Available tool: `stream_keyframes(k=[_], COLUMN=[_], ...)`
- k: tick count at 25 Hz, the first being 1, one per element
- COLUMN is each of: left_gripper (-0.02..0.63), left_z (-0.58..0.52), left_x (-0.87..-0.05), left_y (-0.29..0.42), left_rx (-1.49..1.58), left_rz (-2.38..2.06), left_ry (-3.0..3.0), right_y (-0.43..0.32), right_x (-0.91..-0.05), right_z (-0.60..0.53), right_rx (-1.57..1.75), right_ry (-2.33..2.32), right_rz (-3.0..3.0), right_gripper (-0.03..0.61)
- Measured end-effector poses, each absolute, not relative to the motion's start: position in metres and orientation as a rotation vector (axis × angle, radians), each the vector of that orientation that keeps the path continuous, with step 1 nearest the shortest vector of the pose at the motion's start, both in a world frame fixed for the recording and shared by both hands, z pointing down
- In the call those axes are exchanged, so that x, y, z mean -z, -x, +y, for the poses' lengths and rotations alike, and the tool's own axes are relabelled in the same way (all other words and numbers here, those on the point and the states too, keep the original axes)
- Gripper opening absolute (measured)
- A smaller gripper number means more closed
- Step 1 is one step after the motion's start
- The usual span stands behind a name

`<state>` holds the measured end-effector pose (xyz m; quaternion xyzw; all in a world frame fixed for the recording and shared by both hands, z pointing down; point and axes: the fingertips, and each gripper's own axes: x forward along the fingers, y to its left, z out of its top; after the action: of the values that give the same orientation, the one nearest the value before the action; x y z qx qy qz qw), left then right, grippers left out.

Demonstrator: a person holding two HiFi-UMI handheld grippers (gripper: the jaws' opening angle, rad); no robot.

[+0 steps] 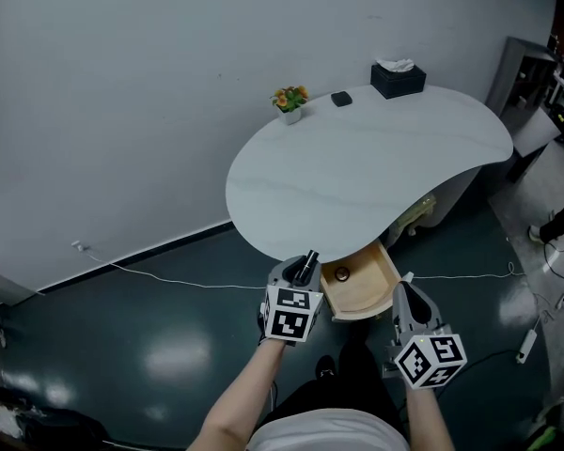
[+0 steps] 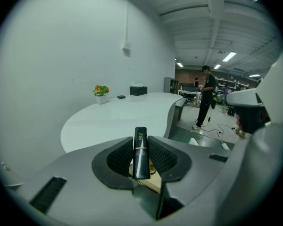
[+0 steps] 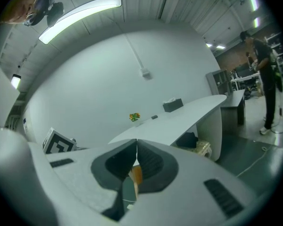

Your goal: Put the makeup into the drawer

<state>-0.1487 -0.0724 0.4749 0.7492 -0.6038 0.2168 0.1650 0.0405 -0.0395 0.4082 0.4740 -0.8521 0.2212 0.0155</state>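
My left gripper [image 1: 305,269] is shut on a black lipstick tube [image 2: 140,152] with a gold band, held upright between its ribbed pads [image 2: 120,157]. In the head view the tube [image 1: 307,263] pokes up just left of the open wooden drawer [image 1: 362,294] under the near edge of the white table [image 1: 357,172]. A small round dark item [image 1: 342,273] lies inside the drawer. My right gripper [image 1: 402,290] hangs at the drawer's right side with its jaws closed together [image 3: 136,147] and nothing between them.
At the table's far edge stand a small potted flower [image 1: 289,101], a small black object [image 1: 341,99] and a black tissue box [image 1: 398,78]. A white cable [image 1: 169,278] runs across the dark floor. A person [image 2: 207,95] stands far off to the right, beyond the table.
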Motion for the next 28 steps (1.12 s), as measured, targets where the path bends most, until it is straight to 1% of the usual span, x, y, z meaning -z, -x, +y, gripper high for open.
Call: stream_keyframes(k=[10,16,28], left_gripper=[0.103,0.103,0.103], left_z=[-0.080,-0.086,-0.117], left_x=[-0.498,-0.523,-0.564], left_y=[0.078,0.041,0.009], left_rx=[-0.701,-0.806,-0.946], left_rz=[-1.512,-1.381,-1.256], left_ry=[-2.244,-2.302,-2.300], right_y=[-0.088,-0.116,-0.146], right_x=[-0.418,-0.423,-0.444], right_z=[-0.038,-0.051,-0.087], right_rx=[-0.733,-0.754,-0.832], right_ry=[-1.615,-1.688,-1.714], right_rz=[-2.558,-2.528,-2.467], right_gripper=[0.003,0.003,0.003])
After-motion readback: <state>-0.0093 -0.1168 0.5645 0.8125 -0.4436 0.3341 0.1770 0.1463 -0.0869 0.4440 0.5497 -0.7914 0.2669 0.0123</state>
